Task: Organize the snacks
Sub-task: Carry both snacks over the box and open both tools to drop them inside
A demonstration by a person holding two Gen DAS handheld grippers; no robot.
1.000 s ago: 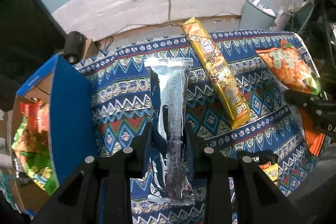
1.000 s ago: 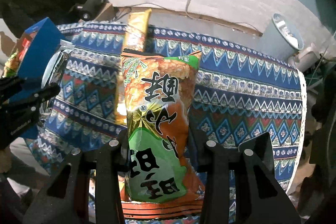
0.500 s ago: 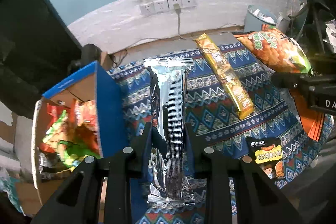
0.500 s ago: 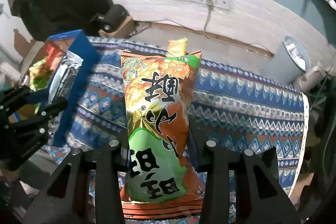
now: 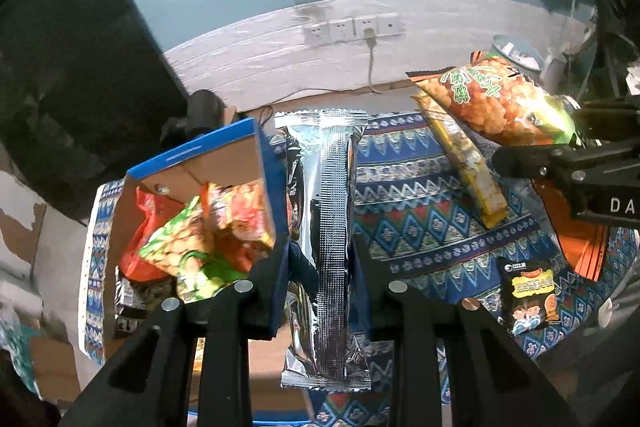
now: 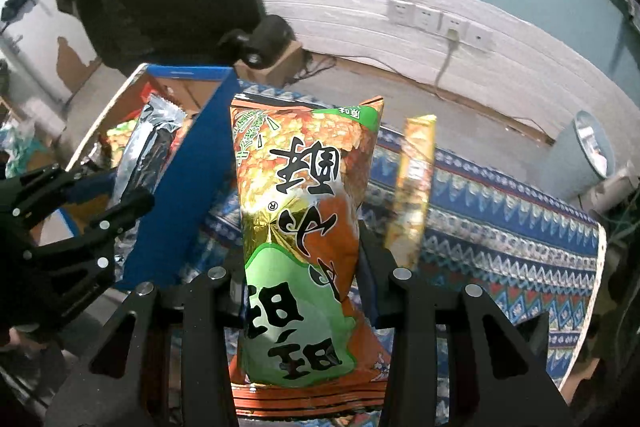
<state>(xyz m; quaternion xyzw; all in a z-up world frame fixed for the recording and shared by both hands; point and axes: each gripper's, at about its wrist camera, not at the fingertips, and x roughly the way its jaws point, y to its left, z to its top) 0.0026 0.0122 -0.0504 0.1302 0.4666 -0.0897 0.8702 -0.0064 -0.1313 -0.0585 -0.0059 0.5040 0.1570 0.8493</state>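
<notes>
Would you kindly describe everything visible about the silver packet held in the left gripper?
The silver packet is a long, narrow foil pouch, shiny and crinkled, with a ribbed seam running down its middle and crimped, serrated seals at both ends. What shows is plain metallic, with dark printing at one edge. The left gripper is shut on its lower half, a finger pressing each long side. It stands lengthwise along the fingers, clear of the patterned cloth, beside the blue wall of the open cardboard box holding other snack bags.
</notes>
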